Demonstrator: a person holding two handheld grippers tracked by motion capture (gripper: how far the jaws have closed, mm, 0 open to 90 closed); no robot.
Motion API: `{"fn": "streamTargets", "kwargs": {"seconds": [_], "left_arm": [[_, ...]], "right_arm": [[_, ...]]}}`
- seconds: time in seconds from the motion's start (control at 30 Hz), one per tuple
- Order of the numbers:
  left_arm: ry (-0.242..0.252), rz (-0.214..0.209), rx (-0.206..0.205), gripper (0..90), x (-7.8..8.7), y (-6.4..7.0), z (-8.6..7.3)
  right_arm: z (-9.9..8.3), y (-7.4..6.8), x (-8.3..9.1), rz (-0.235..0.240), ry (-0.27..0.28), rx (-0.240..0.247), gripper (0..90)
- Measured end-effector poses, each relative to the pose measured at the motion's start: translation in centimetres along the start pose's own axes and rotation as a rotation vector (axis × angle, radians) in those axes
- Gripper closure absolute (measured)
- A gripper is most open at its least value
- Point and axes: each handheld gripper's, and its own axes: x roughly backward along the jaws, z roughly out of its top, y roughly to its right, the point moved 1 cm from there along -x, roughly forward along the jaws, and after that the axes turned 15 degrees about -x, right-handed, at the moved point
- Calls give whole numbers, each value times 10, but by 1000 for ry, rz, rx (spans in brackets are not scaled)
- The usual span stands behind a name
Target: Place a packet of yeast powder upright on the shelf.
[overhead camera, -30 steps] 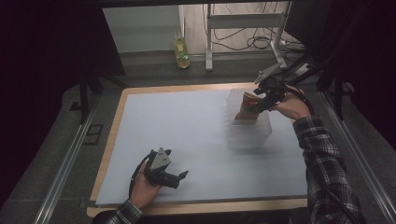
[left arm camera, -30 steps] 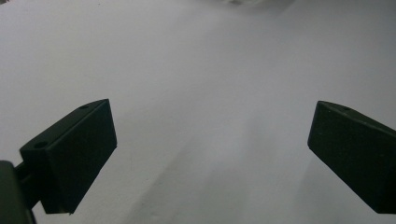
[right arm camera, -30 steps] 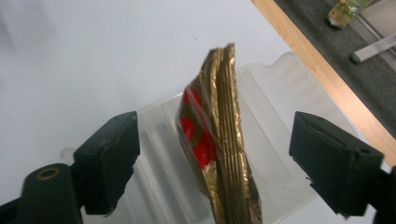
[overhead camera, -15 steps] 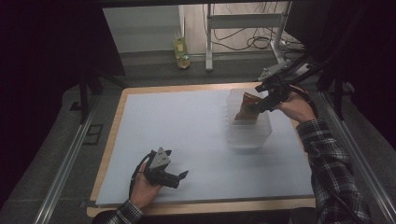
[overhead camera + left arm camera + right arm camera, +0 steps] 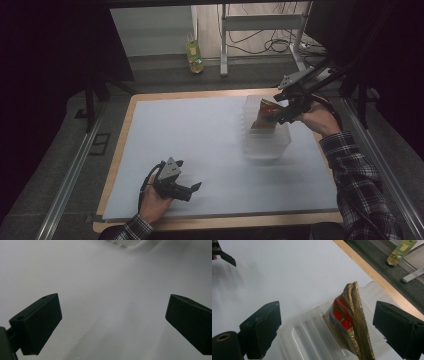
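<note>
A clear plastic container (image 5: 265, 142) stands on the white mat (image 5: 190, 135) at the right. In it a gold-edged snack packet (image 5: 264, 116) with red print leans upright. My right gripper (image 5: 282, 112) hovers at the packet's top, open; in the right gripper view its jaws stand wide on either side of the packet (image 5: 348, 320) above the container (image 5: 304, 335), touching nothing. My left gripper (image 5: 192, 189) lies low on the mat near the front left, open, and in the left gripper view (image 5: 113, 312) there is only bare mat between its jaws.
The mat lies on a wooden-edged table (image 5: 200, 94). Beyond the far edge a green carton (image 5: 194, 52) stands on the floor beside metal stand legs (image 5: 224, 45) and cables. Metal rails (image 5: 70, 175) run along both sides of the table.
The right gripper has drawn a little to the right and up at the packet's top. The left hand and its gripper have stayed put.
</note>
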Motion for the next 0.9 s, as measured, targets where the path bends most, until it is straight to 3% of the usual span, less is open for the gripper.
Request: {"fn": "streamTargets", "kwargs": {"seconds": [0.9], "left_arm": [[-5,9,-13,6,0,1,0]], "right_arm": [[-23,-26,5,19,12,1,22]]}}
